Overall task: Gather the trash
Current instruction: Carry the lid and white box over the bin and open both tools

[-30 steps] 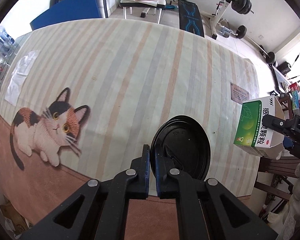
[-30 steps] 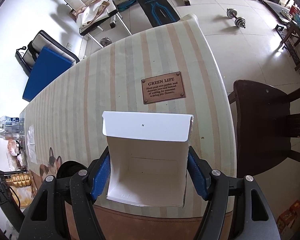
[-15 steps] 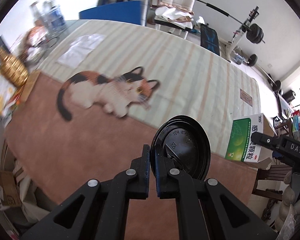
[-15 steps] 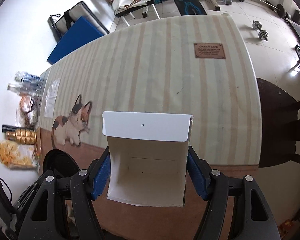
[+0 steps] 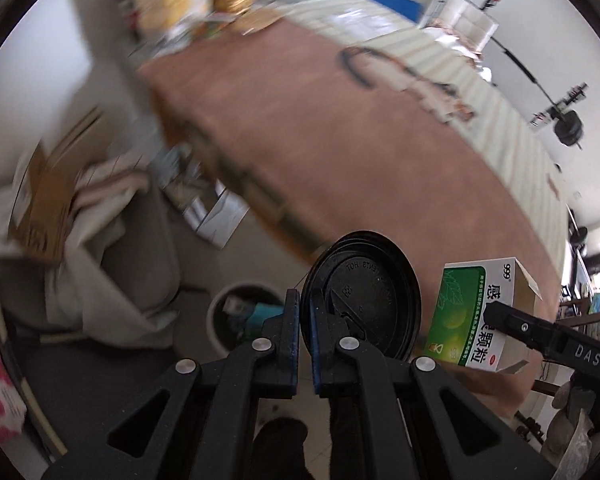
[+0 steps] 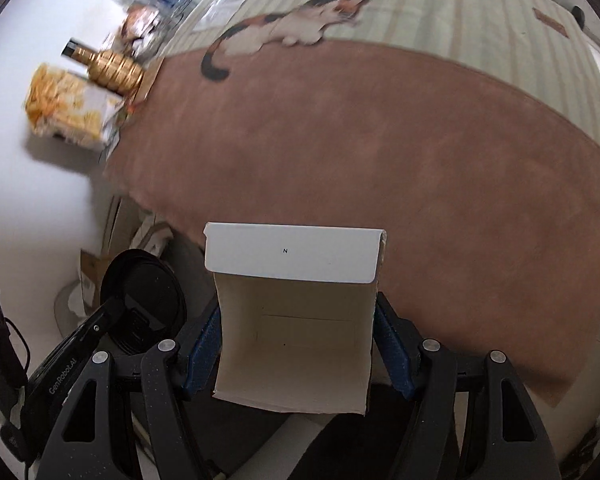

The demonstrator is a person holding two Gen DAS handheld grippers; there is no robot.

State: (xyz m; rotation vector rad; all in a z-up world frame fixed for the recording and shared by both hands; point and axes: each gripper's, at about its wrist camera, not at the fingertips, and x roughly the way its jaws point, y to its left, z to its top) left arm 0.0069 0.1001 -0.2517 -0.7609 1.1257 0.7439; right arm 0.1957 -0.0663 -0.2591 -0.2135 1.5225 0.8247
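Observation:
My left gripper [image 5: 305, 300] is shut on the rim of a black plastic cup lid [image 5: 364, 296], held on edge past the table's corner, above the floor. Just below and left of it on the floor stands a round white trash bin [image 5: 228, 312] with some rubbish inside. My right gripper [image 6: 298, 320] is shut on the sides of an open green-and-white medicine box [image 6: 292, 256], flap towards the camera, above the table's brown edge. The left wrist view shows that box [image 5: 476, 312] to the lid's right. The lid [image 6: 140, 292] is lower left in the right wrist view.
The table carries a brown and striped cloth [image 6: 380, 152] with a cat picture [image 6: 292, 24]. A gold bottle [image 6: 112, 66] and a snack bag [image 6: 64, 108] stand at its far end. Cardboard and cloths [image 5: 60, 200] are piled on the floor left of the bin.
Both grippers have swept sideways from over the striped cloth to the table's brown corner, each still holding its item. The floor and the trash bin have come into the left wrist view.

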